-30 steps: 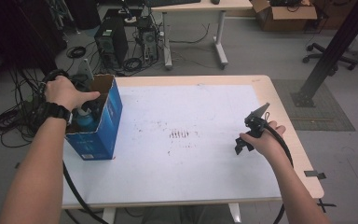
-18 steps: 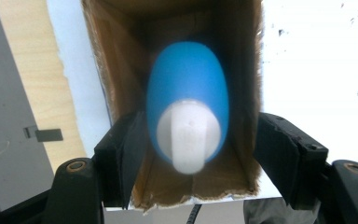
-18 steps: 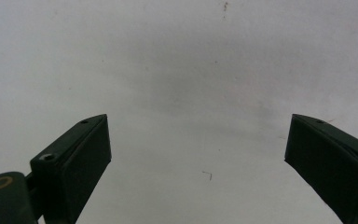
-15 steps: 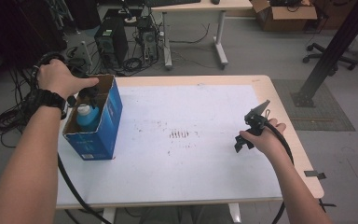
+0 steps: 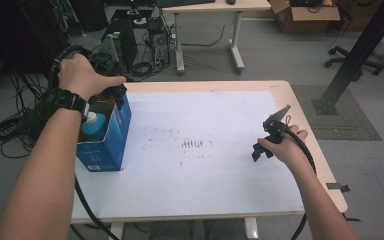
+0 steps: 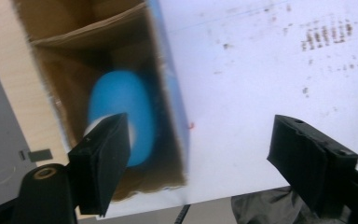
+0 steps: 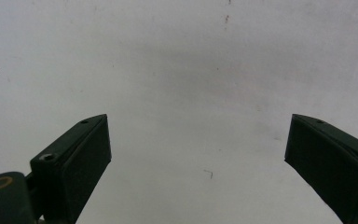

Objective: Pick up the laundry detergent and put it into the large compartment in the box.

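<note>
Left gripper (image 6: 200, 158) hung over the far end of the blue box (image 5: 111, 137) at the table's (image 5: 220, 200) left edge, jaws spread wide and empty. A blue bottle (image 6: 121, 114) with a white cap lay inside the box. Right gripper (image 7: 198, 154) was held above the white tabletop at right, jaws wide apart, empty.

Grey floor (image 5: 280, 55) around a white-topped table (image 5: 220, 190) with wood edging. Beyond the table: second desk (image 5: 215, 6), computer towers (image 5: 155, 30), cardboard box (image 5: 305, 10). Left of the table: cable tangle (image 5: 10, 125). Right: black post (image 5: 355, 55), office chair (image 5: 380, 45).
</note>
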Motion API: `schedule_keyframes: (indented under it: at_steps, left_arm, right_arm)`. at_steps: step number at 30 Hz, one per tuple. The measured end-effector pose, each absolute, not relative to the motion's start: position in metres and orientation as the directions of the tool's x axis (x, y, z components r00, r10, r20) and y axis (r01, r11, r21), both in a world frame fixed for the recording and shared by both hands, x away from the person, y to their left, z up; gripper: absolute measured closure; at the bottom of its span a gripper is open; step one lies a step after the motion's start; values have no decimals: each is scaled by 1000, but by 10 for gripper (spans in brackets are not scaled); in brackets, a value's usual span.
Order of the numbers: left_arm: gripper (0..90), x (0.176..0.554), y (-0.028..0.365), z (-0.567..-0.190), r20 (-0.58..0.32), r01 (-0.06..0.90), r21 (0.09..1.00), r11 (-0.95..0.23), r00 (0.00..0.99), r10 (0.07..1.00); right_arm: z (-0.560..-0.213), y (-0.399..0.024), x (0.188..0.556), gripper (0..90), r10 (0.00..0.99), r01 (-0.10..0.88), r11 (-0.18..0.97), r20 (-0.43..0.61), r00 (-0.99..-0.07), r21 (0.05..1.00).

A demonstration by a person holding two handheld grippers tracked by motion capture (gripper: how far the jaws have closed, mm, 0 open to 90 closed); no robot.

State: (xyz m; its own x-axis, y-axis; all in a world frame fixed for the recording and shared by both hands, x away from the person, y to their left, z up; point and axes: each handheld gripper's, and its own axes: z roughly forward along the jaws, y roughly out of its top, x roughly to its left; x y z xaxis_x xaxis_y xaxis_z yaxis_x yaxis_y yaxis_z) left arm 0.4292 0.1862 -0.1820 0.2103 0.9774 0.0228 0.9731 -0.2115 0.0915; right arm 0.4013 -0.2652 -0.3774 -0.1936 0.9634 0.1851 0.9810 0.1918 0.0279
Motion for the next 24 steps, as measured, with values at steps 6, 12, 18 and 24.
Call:
schedule_keyframes:
  at_steps: [6,12,18,24]
  left_arm:
    - [146,428,157,-183,16,963,98,-253,252,968]
    - [77,427,138,-188,9,959,97,-267,267,964]
    - [56,427,118,-203,19,951,88,-296,295,955]
    - [52,425,105,-223,12,944,74,-323,322,946]
  right_arm:
    - [-376,-268,400,70,962,980,194,188,-197,36]
    - [-375,-269,399,70,962,980,193,189,-197,40]
    - [-374,-269,397,70,961,979,197,188,-202,44]
    - [-371,-270,395,69,961,979,198,187,-204,51]
